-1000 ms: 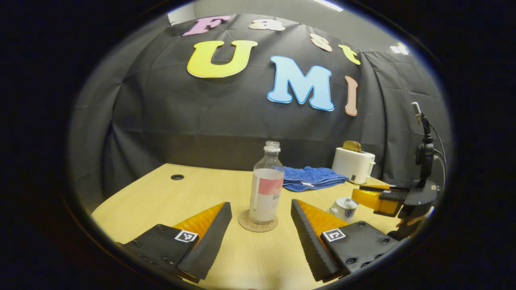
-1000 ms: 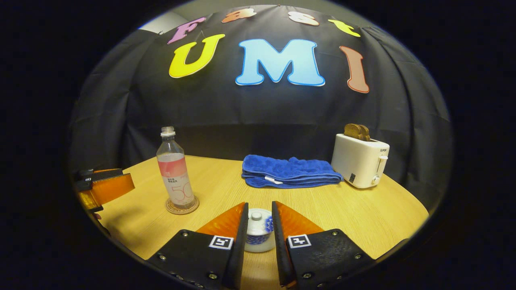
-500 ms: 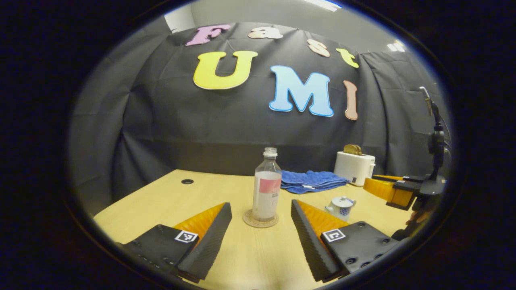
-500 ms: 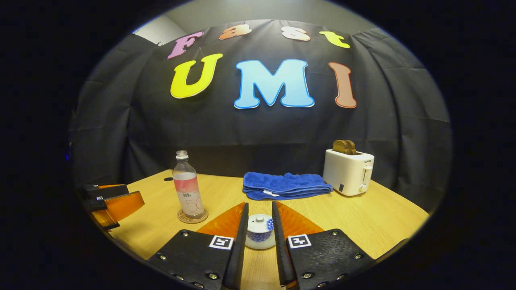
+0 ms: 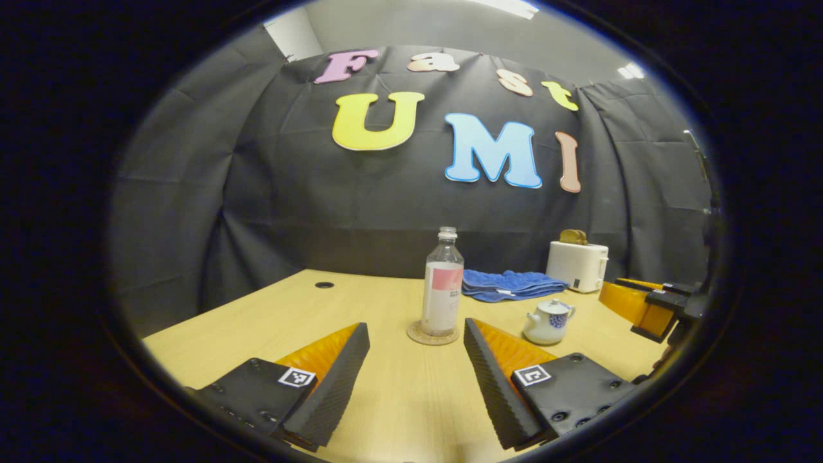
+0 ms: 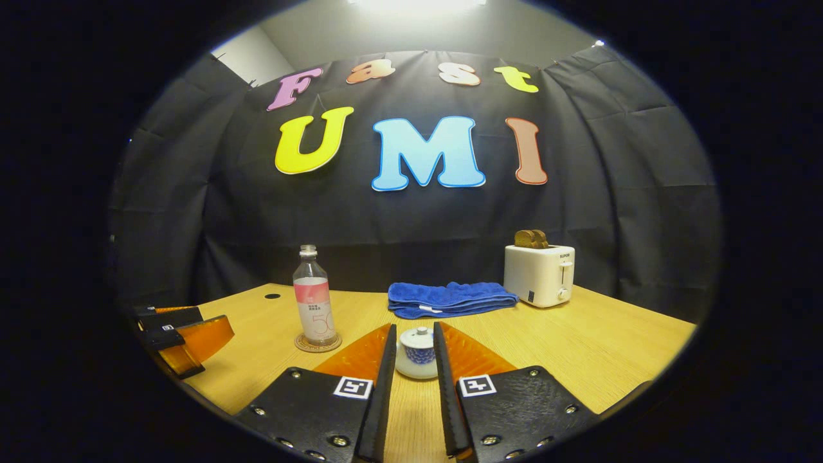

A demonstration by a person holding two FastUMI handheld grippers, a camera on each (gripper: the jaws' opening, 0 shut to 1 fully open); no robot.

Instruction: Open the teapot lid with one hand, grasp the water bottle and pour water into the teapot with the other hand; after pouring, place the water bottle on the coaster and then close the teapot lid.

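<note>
A clear water bottle (image 5: 443,289) with a pink label stands upright and capless on a round coaster (image 5: 432,334), beyond my open left gripper (image 5: 416,326), whose fingers are empty. The small white-and-blue teapot (image 5: 548,320) sits to its right with its lid on. In the right gripper view the teapot (image 6: 418,354) lies just past my right gripper (image 6: 414,326), whose fingers stand a narrow gap apart without touching it. The bottle (image 6: 314,302) and coaster (image 6: 317,343) are off to the left there, with the left gripper (image 6: 193,337) at the left edge. The right gripper (image 5: 633,302) shows at the right edge of the left gripper view.
A folded blue towel (image 6: 450,299) lies at the back of the wooden table (image 6: 598,347). A white toaster (image 6: 539,275) with toast in it stands at the back right. A cable hole (image 5: 324,284) sits in the table's far left part.
Both grippers have drawn back and up from the table. The bottle and teapot look smaller and farther off. The bottle stays on the coaster and the lid on the teapot.
</note>
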